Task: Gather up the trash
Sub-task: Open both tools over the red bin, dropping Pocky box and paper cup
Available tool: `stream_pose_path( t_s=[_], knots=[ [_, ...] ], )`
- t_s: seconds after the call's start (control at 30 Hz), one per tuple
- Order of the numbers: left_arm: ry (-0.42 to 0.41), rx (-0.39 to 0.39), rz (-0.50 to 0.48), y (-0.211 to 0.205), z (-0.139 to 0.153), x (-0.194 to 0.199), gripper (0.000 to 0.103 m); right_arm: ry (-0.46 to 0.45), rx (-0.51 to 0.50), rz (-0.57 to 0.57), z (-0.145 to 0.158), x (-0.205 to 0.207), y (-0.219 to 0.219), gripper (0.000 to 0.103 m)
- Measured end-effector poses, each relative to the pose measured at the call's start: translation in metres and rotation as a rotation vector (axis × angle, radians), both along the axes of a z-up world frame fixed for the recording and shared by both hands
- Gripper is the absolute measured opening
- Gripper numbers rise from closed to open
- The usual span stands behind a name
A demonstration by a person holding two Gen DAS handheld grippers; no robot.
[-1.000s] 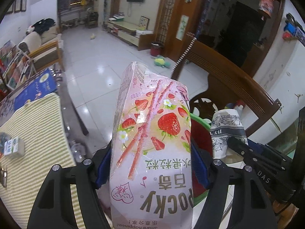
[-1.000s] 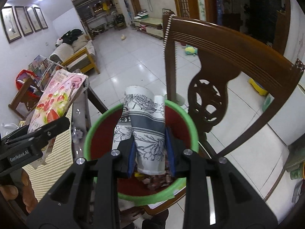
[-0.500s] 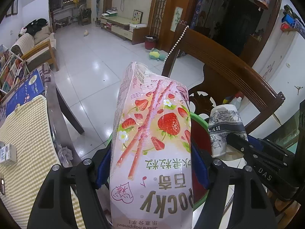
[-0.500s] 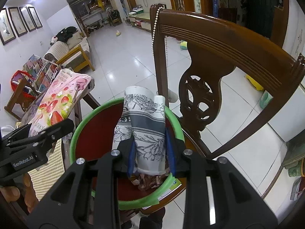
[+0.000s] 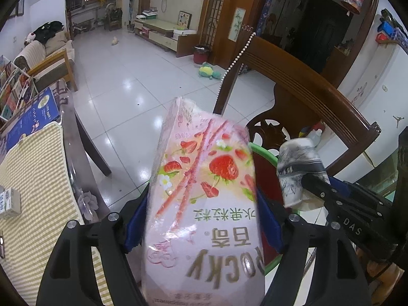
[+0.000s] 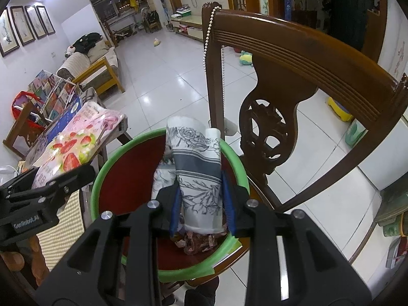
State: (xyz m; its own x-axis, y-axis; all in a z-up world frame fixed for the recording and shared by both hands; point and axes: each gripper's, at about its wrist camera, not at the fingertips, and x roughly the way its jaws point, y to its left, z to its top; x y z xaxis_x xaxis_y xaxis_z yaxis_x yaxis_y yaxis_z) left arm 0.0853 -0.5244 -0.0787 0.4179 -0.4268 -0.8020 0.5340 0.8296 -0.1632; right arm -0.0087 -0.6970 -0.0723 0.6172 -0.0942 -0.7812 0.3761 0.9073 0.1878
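Observation:
My left gripper (image 5: 201,216) is shut on a pink strawberry Pocky box (image 5: 204,193), held upright beside the bin's left rim. My right gripper (image 6: 201,201) is shut on a crushed paper cup with a grey floral print (image 6: 196,176), held above a green-rimmed bin with a dark red inside (image 6: 117,178). Crumpled brownish scraps (image 6: 201,242) lie in the bin. The cup (image 5: 295,170) and bin rim (image 5: 262,150) also show in the left wrist view, the Pocky box (image 6: 74,150) in the right wrist view.
The bin sits on a carved wooden chair (image 6: 293,81) with a bead string (image 6: 206,33) hung on its back. A table with a yellow checked cloth (image 5: 33,193), a small carton (image 5: 7,201) and a blue book (image 5: 33,119) lies left. Tiled floor beyond.
Both grippers keep their hold. The views have shifted slightly: the bin and chair sit a little differently under the cup, and the Pocky box stays beside the bin's left rim.

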Motion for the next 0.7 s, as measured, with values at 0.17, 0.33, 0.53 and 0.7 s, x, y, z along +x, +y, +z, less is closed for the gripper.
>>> stream_pose_path(
  t_s=[0.17, 0.33, 0.53, 0.7],
  knots=[
    [-0.015, -0.013, 0.027, 0.020, 0.003, -0.002, 0.074, -0.013, -0.009, 0.001, 0.003, 0.000, 0.011, 0.042],
    [-0.033, -0.008, 0.102, 0.063, 0.004, 0.000, 0.074, -0.032, -0.010, 0.027, 0.008, 0.004, 0.034, 0.048],
    [-0.041, 0.052, 0.334, 0.177, -0.012, 0.009, 0.083, -0.054, 0.025, 0.096, 0.010, 0.023, 0.081, 0.058],
    [-0.029, 0.159, 0.560, 0.299, -0.029, 0.014, 0.084, -0.062, 0.047, 0.202, 0.010, 0.044, 0.145, 0.069]
  ],
)
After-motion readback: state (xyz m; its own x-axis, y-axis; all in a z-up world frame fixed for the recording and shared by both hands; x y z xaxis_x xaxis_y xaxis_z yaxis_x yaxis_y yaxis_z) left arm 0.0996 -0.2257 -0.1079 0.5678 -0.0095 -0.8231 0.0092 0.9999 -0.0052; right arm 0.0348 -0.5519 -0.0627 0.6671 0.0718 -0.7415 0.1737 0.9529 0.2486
